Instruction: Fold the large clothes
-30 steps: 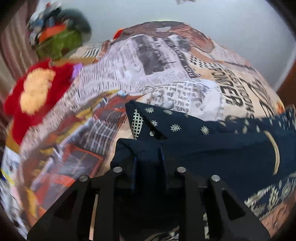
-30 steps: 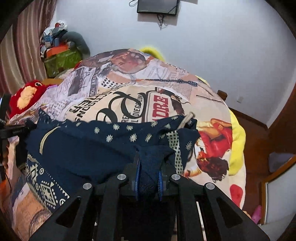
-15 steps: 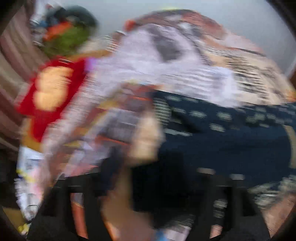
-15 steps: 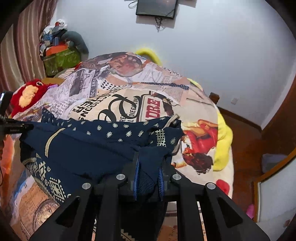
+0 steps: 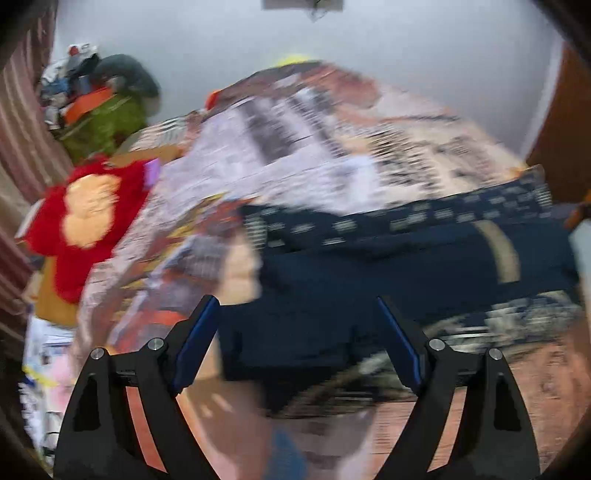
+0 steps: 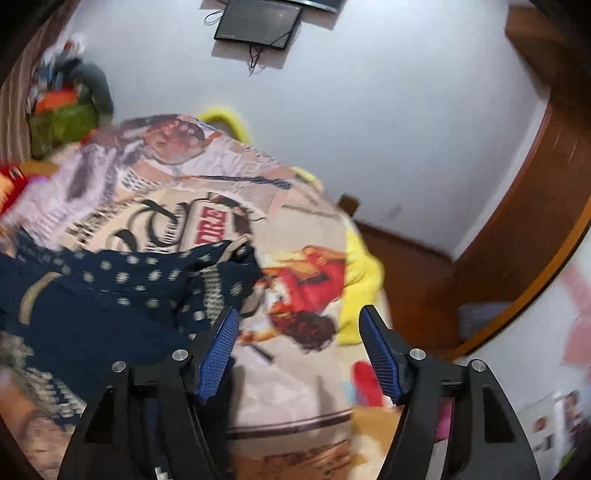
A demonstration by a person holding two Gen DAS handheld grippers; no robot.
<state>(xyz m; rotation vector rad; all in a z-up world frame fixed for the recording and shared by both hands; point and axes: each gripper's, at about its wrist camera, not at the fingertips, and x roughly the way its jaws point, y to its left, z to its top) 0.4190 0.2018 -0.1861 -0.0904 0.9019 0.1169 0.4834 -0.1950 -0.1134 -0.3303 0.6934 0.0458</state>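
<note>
Left wrist view: your left tongs (image 5: 297, 334) stand spread wide and are just easing narrower, pads clear, nothing pinched. Navy patterned garment (image 5: 388, 273) lies beyond and partly between the tips, flat on the bed (image 5: 332, 155) over its printed cover. Heavy blur here, so I cannot tell whether the near hem is squared.

Right wrist view: your right tongs (image 6: 297, 332) are opening, and only printed cover shows between the blue pads. The garment's right end (image 6: 122, 306) sits bunched just left of the left pad, collar band rucked.

Step in hand, by my reading: release after laying a fold, then reach for the next grip.

- Lift straight off the cloth; dragging a pad across it would pull the fold askew.
- Smooth the bunched right end before folding again.
- Take both next grips at matching points on the edge.

Outward: red plush toy (image 5: 88, 218) at bed's left, clutter pile (image 5: 103, 107) in the corner, wall screen (image 6: 258, 22) above.
</note>
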